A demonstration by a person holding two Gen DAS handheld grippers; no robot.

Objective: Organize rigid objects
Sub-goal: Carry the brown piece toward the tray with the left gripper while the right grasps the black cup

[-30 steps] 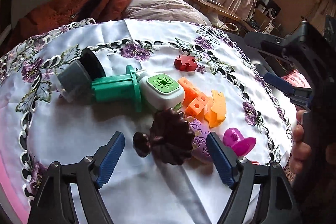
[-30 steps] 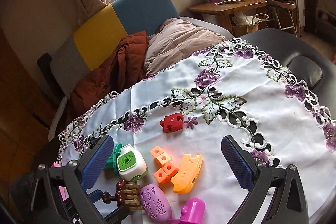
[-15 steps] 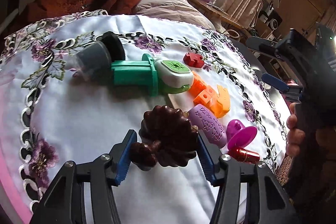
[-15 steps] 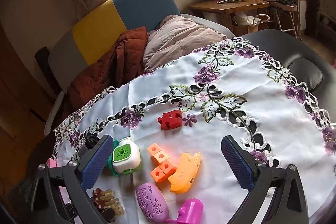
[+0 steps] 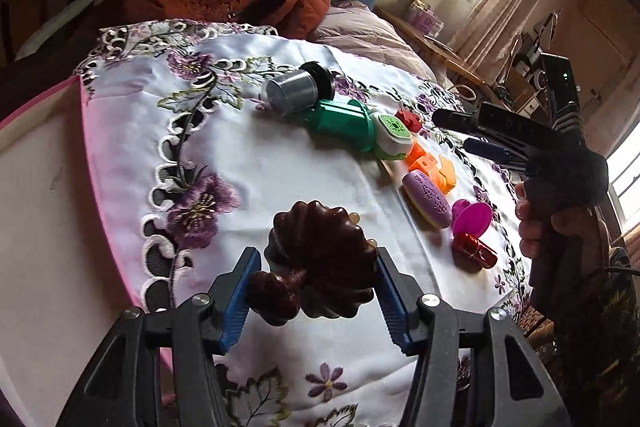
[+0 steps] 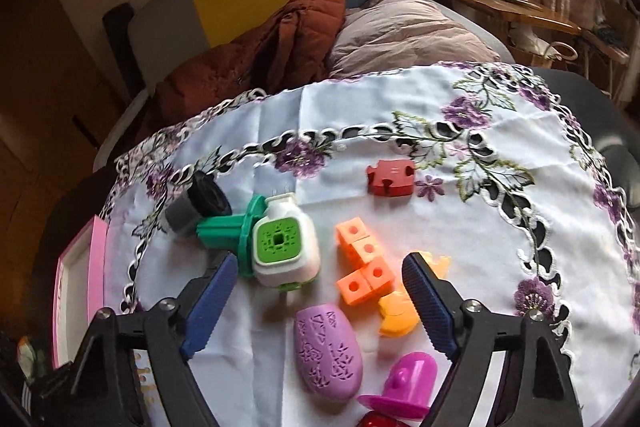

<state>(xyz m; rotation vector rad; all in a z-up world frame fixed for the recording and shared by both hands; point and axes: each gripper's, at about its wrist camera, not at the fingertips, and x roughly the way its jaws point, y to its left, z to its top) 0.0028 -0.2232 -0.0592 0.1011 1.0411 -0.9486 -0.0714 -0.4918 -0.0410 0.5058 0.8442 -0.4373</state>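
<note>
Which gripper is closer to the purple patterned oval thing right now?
Right. The right gripper hangs open just above the purple oval piece, which lies between its fingers. The left gripper is off to the side, shut on the brown hair claw.

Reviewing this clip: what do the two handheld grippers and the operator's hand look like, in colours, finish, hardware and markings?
The left gripper and the right gripper match: matte black frames with silver pivot screws, and two fingers faced with ribbed blue pads. From the left wrist view, the right unit has a black pistol-style body with a small green indicator light. The right hand gripping it is bare; no cables or markings are legible.
</note>
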